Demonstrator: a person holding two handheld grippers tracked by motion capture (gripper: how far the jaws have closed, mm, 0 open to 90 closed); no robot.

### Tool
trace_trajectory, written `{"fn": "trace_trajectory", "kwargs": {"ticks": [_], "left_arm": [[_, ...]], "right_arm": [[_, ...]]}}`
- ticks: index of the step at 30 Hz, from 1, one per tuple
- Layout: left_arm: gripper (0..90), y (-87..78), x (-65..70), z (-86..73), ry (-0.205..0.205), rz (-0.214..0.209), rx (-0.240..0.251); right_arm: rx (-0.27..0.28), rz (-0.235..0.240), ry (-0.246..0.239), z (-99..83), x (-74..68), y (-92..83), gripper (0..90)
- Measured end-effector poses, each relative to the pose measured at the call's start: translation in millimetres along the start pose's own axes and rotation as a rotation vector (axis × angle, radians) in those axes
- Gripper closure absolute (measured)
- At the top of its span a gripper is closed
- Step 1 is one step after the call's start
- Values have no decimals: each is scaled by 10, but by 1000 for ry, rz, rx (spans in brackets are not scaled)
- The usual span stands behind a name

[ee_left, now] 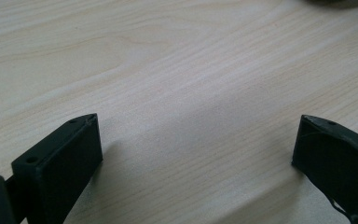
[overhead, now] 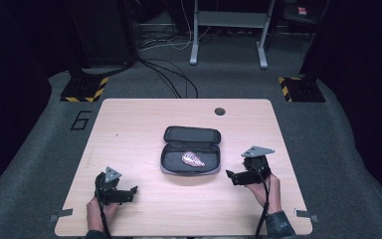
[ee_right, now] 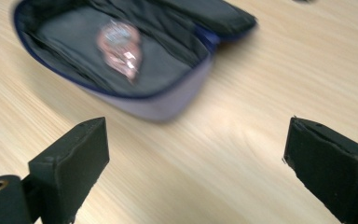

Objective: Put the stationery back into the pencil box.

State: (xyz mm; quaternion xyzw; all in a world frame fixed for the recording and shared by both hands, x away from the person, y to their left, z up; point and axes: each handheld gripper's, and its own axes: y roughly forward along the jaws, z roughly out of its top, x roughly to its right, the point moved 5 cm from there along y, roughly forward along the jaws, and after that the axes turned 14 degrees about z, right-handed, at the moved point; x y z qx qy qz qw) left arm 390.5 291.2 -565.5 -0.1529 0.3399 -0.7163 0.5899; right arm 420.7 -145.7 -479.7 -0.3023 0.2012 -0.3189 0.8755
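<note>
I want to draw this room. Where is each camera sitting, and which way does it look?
High view: above the person's side, looking forward and down at the table; both hands and grippers show.
Left gripper view: on the left gripper, looking along open jaws at bare wood.
Right gripper view: on the right gripper, facing the open pouch.
Shared: the high and right gripper views both show the pouch with a pink packet inside.

I see my left gripper (overhead: 132, 191) low at the near left, held in the left hand (overhead: 97, 209), jaws spread wide with nothing between them; my right gripper (overhead: 231, 177) sits at the near right in the right hand (overhead: 268, 191), jaws wide apart and empty, pointing left.
</note>
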Motion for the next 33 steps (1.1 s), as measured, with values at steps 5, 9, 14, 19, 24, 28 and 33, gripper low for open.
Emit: {"fn": "trace_trajectory", "kwargs": {"ticks": [5,9,14,19,24,28,33], "left_arm": [[13,0,0,0,0,0,0],[13,0,1,0,0,0,0],[13,0,0,0,0,0,0],[13,3,6,3,-10,1,4],[13,4,6,2,-10,1,4],[13,3,5,2,-9,1,4],[13,3,4,1,-8,2,3]], "right_arm": [[-11,-45,60,-317,187,-154,60],[-6,-83,109,-552,300,-224,57],[-2,-129,164,-882,415,-264,52],[2,-161,197,-1132,491,-279,63],[2,-189,191,-1254,517,-273,38],[31,-195,184,-1272,517,-269,26],[23,-207,205,-1277,524,-265,0]]}}
